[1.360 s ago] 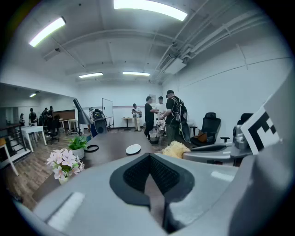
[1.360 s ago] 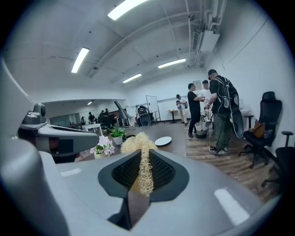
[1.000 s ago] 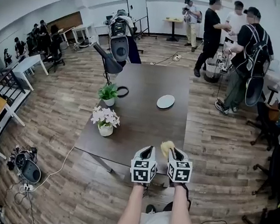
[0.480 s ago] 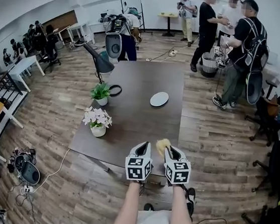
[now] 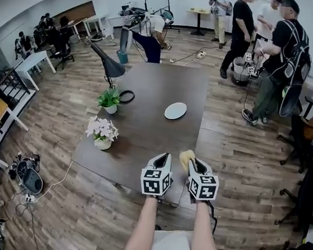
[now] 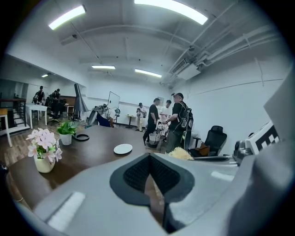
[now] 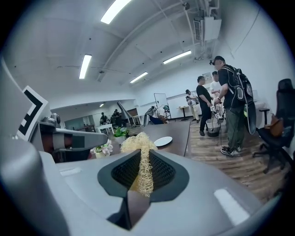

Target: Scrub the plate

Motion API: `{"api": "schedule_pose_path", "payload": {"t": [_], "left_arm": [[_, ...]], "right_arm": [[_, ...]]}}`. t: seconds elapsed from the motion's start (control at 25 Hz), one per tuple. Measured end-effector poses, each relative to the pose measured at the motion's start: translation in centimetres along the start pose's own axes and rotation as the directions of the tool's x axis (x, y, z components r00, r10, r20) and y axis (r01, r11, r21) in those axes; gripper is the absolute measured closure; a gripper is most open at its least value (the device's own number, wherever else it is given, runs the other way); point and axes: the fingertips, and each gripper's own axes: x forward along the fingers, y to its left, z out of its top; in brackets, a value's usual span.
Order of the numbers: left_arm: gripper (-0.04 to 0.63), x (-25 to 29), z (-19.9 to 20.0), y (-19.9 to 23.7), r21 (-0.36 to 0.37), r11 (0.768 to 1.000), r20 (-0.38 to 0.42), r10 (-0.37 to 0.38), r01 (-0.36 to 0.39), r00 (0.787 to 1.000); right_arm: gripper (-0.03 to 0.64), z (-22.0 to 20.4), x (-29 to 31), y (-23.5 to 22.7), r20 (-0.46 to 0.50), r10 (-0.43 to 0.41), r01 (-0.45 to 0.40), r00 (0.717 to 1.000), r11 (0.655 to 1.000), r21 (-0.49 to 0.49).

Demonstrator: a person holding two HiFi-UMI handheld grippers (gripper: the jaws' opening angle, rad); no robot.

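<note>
Scrubber in hand, plate not yet reached

My right gripper [image 5: 192, 162] is clamped on the yellow mesh scrubber [image 5: 186, 156], tuft forward for wiping. My left gripper [image 5: 162, 158] is pressed together on nothing. Both hover at the table's [image 5: 161, 85] near edge, and the white plate [image 5: 175, 111] lies well apart, near the table's middle.

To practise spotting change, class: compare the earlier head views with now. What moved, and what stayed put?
Only the view drifts slightly. The right tool stays shut on the yellow scrubber, the left tool shut and empty, both at the near edge of the table. The plate lies untouched farther along.
</note>
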Motion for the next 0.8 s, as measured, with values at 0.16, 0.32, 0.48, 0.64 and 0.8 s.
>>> {"api": "schedule_pose_path", "payload": {"t": [0.16,0.32,0.48,0.64,0.8], "left_arm": [[0.594,2.4,1.0,-2.1,0.029,1.000,-0.004,-0.002,0.003,1.000],[0.594,4.4,1.6,-3.6,0.052,0.998,-0.015,0.023,-0.022,1.000],[0.594,6.3,2.7,-6.2,0.062,0.997,0.011,0.038,-0.039,0.999],[0.594,7.4,3.1,-7.0,0.032,0.994,0.027,0.106,-0.106,0.994],[0.594,7.8,2.6,-7.4,-0.043,0.985,0.042,0.172,-0.170,0.984]], "right_arm": [[0.537,1.6,0.5,-2.7,0.012,0.026,-0.026,1.000,0.999,0.026],[0.537,2.5,1.3,-4.3,0.015,0.066,-0.067,0.998,0.997,0.031],[0.537,3.9,1.7,-6.7,0.025,0.100,-0.100,0.995,0.995,0.022],[0.537,5.1,1.6,-9.1,0.042,0.140,-0.142,0.989,0.989,0.046],[0.537,5.5,1.0,-11.3,0.022,0.172,-0.173,0.985,0.985,0.017]]}}
